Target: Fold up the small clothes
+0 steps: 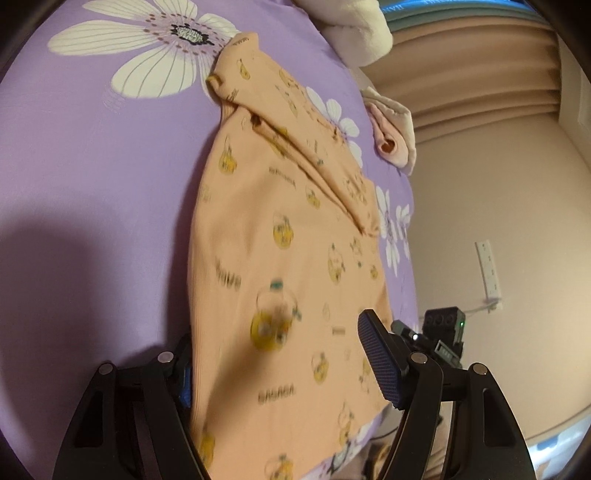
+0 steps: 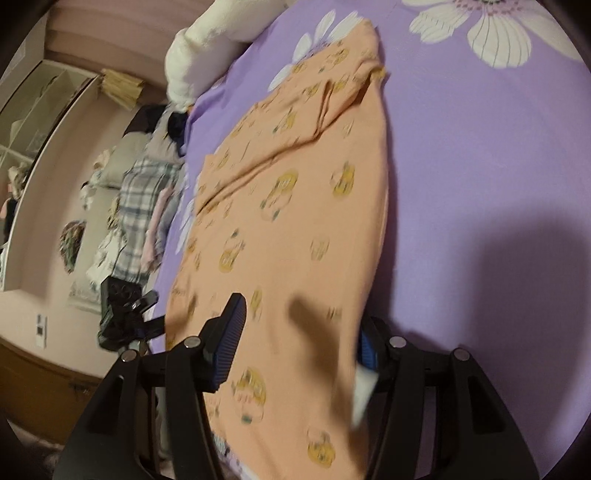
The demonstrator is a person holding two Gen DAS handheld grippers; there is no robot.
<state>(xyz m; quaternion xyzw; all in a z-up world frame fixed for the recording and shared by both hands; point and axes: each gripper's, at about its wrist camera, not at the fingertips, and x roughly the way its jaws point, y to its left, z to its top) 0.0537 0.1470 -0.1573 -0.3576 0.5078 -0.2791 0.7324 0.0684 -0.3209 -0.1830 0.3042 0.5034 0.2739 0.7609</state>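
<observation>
The small garment [image 1: 280,258] is peach-orange knit, printed with yellow teapot-like figures and short dark words, and it lies spread on the purple bed sheet [image 1: 92,192] with large white daisies. Its far part narrows to a folded, creased end [image 1: 236,62], and a long fold runs diagonally across the upper half, plain in the right wrist view too [image 2: 295,155]. The near hem reaches right up to both cameras and looks blurred there. The left tool [image 1: 280,362] is spread wide, with the garment lying between its 2 fingers: the right-hand blue ribbed pad [image 1: 380,365] stands over the cloth's edge, and the other pad is mostly hidden behind the cloth's opposite edge. The right tool [image 2: 299,350] is likewise spread wide, straddling the same garment [image 2: 295,240], 1 blue pad [image 2: 229,347] above the cloth and the other at its right edge, where a small white tag [image 2: 364,395] shows. Neither tool pinches the fabric. Each view catches the other tool just beside the bed's edge [image 1: 443,332] [image 2: 125,317]. Beyond the garment sit cream plush bedding [image 1: 354,29] and a small pink rolled cloth [image 1: 391,133]; a plaid garment [image 2: 144,206] lies off the bed's side.
</observation>
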